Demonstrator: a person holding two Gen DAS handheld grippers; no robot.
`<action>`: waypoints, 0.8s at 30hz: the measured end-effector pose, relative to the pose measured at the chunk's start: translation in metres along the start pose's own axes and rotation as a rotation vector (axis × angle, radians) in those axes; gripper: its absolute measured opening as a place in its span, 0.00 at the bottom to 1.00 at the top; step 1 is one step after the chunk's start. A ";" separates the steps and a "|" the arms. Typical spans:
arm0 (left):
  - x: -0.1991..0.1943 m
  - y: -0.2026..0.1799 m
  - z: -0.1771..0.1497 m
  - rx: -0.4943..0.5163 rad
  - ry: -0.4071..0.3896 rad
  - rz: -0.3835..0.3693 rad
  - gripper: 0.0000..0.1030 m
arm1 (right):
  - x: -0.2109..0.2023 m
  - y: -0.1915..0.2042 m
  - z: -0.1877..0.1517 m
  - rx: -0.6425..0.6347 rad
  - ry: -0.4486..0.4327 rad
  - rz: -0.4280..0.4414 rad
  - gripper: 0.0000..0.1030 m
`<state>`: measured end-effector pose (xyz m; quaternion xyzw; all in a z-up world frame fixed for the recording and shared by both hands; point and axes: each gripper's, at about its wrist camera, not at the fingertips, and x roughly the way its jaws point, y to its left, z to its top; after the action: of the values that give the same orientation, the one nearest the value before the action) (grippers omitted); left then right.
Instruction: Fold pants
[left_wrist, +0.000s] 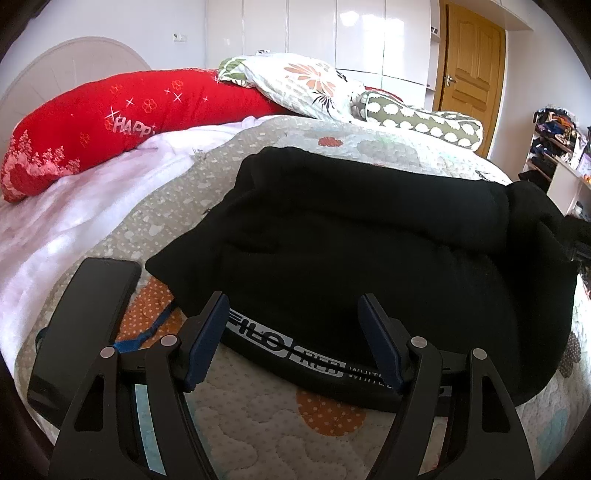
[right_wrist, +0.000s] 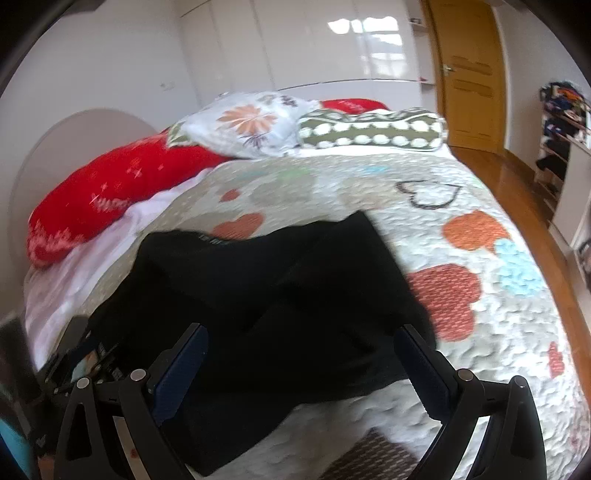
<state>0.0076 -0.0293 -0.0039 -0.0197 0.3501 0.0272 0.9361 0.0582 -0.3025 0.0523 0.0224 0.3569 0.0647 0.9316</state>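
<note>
Left wrist view looks over the bed, whose quilted bedspread (left_wrist: 258, 402) with its orange and blue patches runs under and beyond the left claw (left_wrist: 291, 341) to the pillows far ahead: a long red pillow (left_wrist: 122, 122) up and to the left, a floral pillow (left_wrist: 295, 81) straight ahead past the garment. The black pants (left_wrist: 362, 236) lie bunched on the bedspread directly in front of this claw, the biggest thing near it, spreading ahead and off to its right. Their waistband (left_wrist: 295, 347), printed with white lettering, crosses right between the two fingers, which stand wide apart and press on nothing. A flat black device (left_wrist: 85, 325) rests just left of the left finger. Right wrist view, somewhat blurred, shows the same pants (right_wrist: 280, 302) ahead of and between the fingers of the right claw (right_wrist: 301, 369); its jaws are likewise spread wide, with dark cloth lying in the gap but not pinched. Bare bedspread (right_wrist: 480, 258) lies to this claw's right. Judging by the layers, the pants seem already doubled over at least once, though the pile is lumpy and its edges uneven, so the fold looks partway done. What seems left is to take the waistband end, bring it over, and flatten the bundle.
</note>
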 end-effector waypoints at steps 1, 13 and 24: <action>0.000 0.000 0.000 0.001 0.001 0.000 0.71 | 0.000 -0.005 0.002 0.007 -0.009 -0.015 0.97; 0.005 -0.001 0.000 0.006 0.016 0.002 0.71 | 0.041 -0.033 0.025 -0.032 0.036 0.064 0.36; 0.011 0.002 0.001 -0.010 0.023 -0.010 0.71 | 0.055 -0.031 0.103 -0.267 -0.077 -0.181 0.03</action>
<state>0.0165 -0.0270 -0.0099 -0.0264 0.3609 0.0241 0.9319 0.1708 -0.3255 0.0902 -0.1316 0.3095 0.0264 0.9414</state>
